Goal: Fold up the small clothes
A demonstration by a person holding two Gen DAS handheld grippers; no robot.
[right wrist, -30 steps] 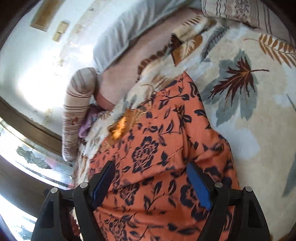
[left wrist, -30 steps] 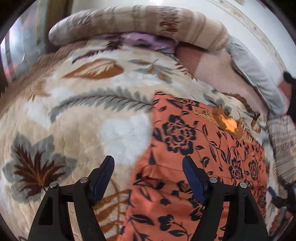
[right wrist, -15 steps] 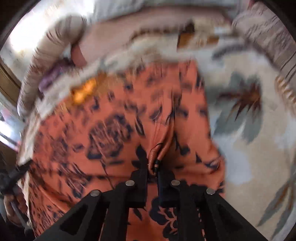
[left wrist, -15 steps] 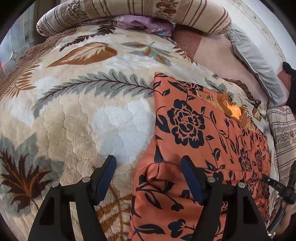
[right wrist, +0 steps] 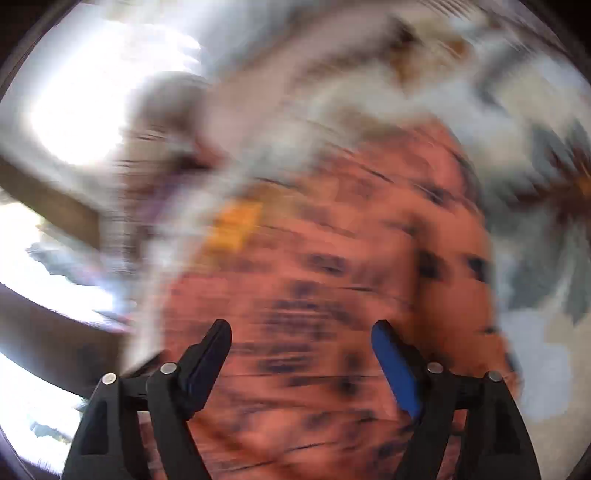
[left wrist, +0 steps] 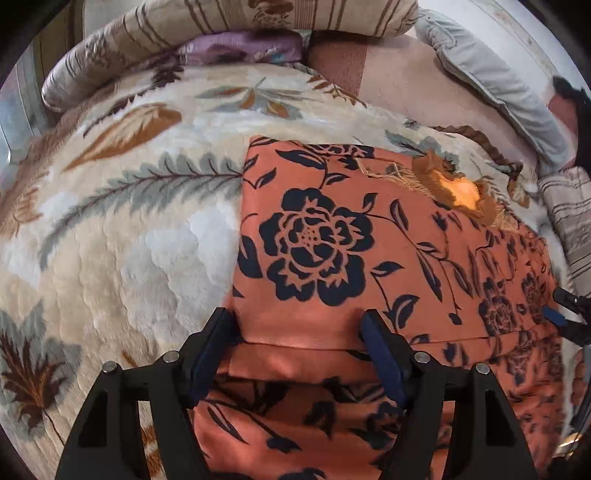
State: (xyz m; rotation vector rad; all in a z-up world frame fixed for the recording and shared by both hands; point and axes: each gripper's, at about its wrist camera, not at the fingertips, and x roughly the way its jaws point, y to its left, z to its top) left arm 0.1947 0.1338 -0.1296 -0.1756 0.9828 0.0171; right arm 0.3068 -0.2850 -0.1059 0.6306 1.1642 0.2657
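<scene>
Bedding filled both views: a cream fleece blanket (left wrist: 122, 258) printed with grey and brown leaves covered the bed. On the blanket lay the orange floral garment (left wrist: 332, 236), spread flat, with its near edge turned over into a fold that ran across the cloth close to the camera. A frayed patch with a bright yellow spot (left wrist: 461, 192) sat at the garment's far right edge.

The left gripper (left wrist: 299, 328) stood over the garment's near left corner, jaws wide, with cloth between them but not pinched. The right gripper (right wrist: 301, 332) hung above the garment; its jaws were opening, and the pads pressed on nothing. That view was heavily blurred.

Beyond the garment, a striped bolster (left wrist: 221, 22) lay along the blanket's far edge, with purple cloth (left wrist: 240, 51) tucked beneath it and a grey pillow (left wrist: 498, 81) to the right.

Half a second earlier the right jaws were shut on a pinch of orange cloth; that pinch was now released. No containers appeared.
</scene>
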